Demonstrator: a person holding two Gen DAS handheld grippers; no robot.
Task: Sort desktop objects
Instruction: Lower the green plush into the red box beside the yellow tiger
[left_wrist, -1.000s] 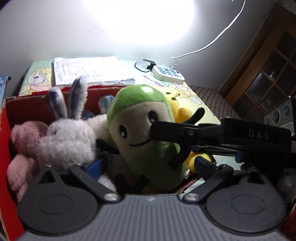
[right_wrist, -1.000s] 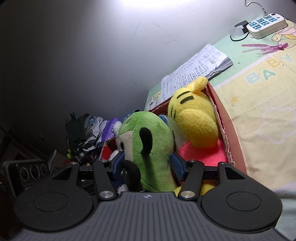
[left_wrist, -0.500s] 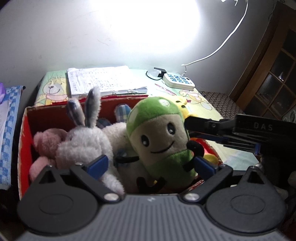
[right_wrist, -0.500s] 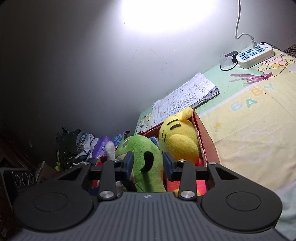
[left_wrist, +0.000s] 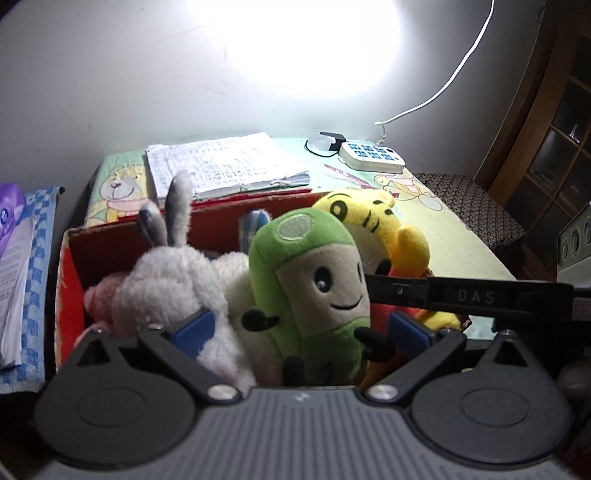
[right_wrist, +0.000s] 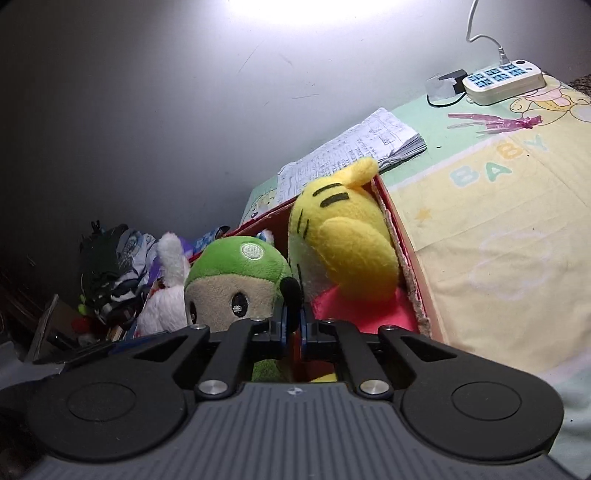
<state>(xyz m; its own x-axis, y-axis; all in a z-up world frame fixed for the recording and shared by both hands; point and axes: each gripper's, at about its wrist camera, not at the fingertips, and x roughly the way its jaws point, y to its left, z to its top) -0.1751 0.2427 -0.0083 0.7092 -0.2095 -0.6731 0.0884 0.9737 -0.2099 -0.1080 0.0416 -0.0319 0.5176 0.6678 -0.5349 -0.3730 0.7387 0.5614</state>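
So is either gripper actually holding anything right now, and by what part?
The right gripper is shut on the green plush, pinching its thin black arm. The left gripper is open around the green plush, holding nothing.

Single hard light source, blown out on the wall (left_wrist: 306, 48) above the papers (left_wrist: 221, 166); pure white glare, no detail there. Falloff is steep: wall left of the papers in the right wrist view goes near black. Plush toys (left_wrist: 310, 280) evenly lit, slightly soft. Strong fisheye bending and dark vignette at corners. Hand-held gripper bodies underexposed.
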